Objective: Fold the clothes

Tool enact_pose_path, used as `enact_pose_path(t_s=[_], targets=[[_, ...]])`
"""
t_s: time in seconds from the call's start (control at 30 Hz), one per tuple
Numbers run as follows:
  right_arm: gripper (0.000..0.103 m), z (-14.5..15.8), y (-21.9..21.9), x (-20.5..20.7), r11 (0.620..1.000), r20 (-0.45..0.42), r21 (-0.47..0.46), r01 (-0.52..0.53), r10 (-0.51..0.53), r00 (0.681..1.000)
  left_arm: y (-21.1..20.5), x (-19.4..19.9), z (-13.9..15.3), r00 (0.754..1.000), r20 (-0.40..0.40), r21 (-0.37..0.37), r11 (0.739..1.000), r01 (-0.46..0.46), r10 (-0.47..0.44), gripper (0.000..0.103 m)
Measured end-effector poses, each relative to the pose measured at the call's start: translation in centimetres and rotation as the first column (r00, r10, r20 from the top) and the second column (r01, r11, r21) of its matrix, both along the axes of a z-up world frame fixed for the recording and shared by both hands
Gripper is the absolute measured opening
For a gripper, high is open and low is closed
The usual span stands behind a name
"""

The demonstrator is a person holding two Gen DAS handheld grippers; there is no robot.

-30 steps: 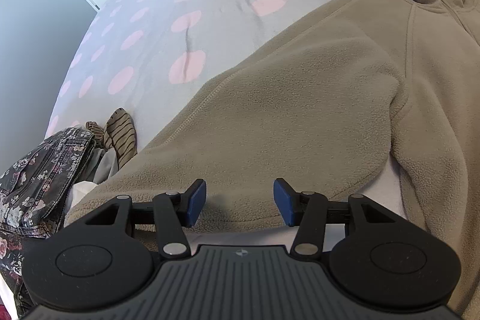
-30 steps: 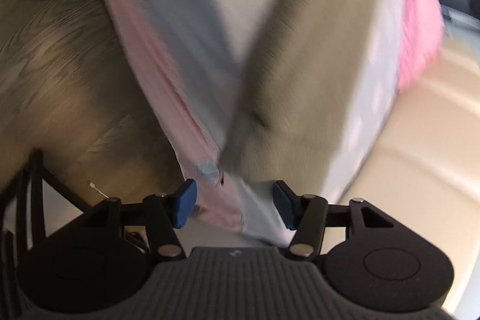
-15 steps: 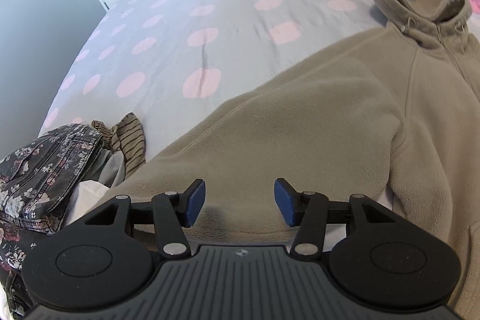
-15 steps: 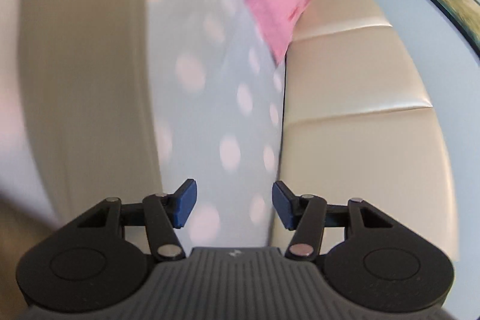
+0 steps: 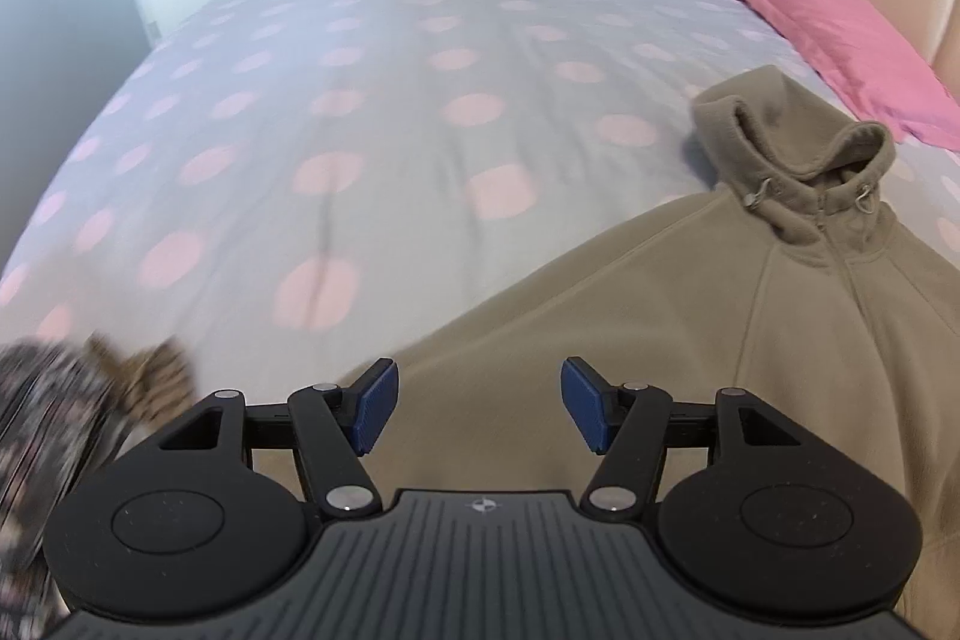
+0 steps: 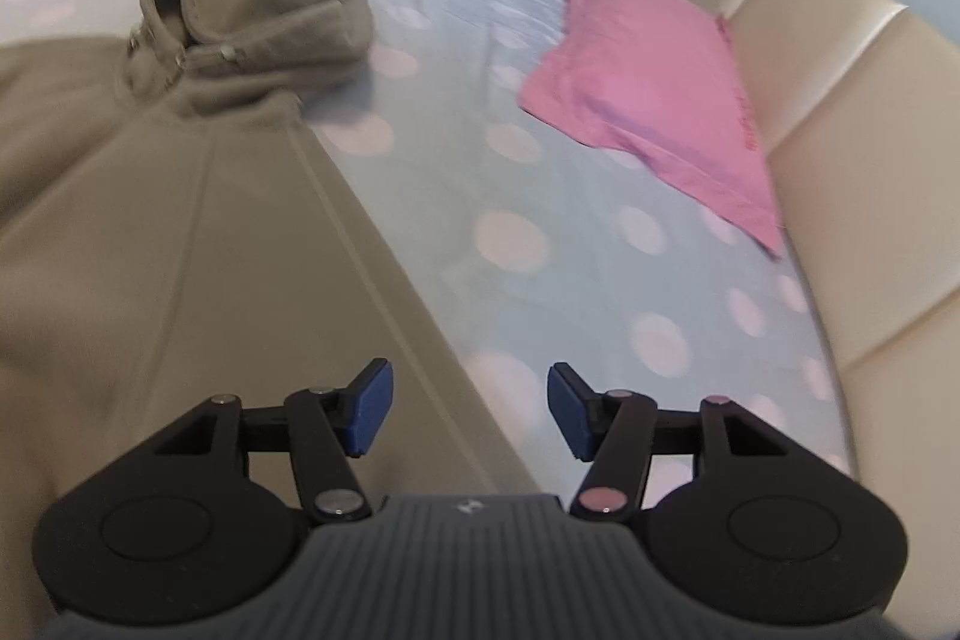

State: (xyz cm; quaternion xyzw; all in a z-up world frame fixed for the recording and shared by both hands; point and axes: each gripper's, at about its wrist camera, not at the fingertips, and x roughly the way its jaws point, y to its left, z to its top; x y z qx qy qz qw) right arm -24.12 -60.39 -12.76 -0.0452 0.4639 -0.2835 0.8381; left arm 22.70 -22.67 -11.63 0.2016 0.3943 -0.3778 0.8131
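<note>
A beige fleece zip hoodie point(image 5: 690, 328) lies spread flat on the bed, its hood point(image 5: 786, 160) toward the pillow. It also shows in the right wrist view point(image 6: 180, 232), with the hood point(image 6: 252, 22) at the upper left. My left gripper point(image 5: 479, 412) is open and empty, above the hoodie's left sleeve. My right gripper point(image 6: 469, 409) is open and empty, above the hoodie's right edge where it meets the sheet.
The bed has a grey sheet with pink dots point(image 5: 420, 112). A pink pillow point(image 6: 648, 100) lies by the cream headboard point(image 6: 840, 100). A floral garment and a striped one point(image 5: 54, 400) sit in a pile at the bed's left edge. A door and dark wardrobe stand behind.
Both grippers have tilted up and pulled back. The right view swung from the floor and bed side to the bed top. Both stayed open.
</note>
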Motion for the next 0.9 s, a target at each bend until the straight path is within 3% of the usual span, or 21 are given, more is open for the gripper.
enact_pose_path(t_s=[0.27, 0.4, 0.6, 0.77, 0.9], targets=[[0.066, -3.9, -3.2, 10.3, 0.982, 0.126, 0.177, -0.067, 0.044, 0.991, -10.1, 2.1, -4.9, 0.986, -0.032, -0.016, 0.987, 0.161, -0.161, 0.062], [0.069, -6.0, -4.8, 14.6, 0.968, 0.173, 0.225, -0.111, 0.072, 0.982, -14.2, 2.9, -7.8, 0.966, -0.027, -0.004, 0.967, 0.255, -0.255, 0.062], [0.075, -7.5, -6.2, 18.4, 0.945, 0.233, 0.261, -0.196, 0.135, 0.963, -18.5, 4.7, -10.7, 0.948, -0.056, -0.031, 0.949, 0.313, -0.314, 0.063], [0.076, -8.6, -7.0, 21.2, 0.91, 0.282, 0.342, -0.234, 0.138, 0.949, -21.0, 4.5, -12.3, 0.929, -0.088, -0.091, 0.931, 0.352, -0.36, 0.073], [0.076, -9.0, -8.4, 23.3, 0.876, 0.334, 0.439, -0.198, 0.046, 0.941, -23.2, 3.8, -12.3, 0.916, -0.132, -0.172, 0.919, 0.356, -0.379, 0.074]])
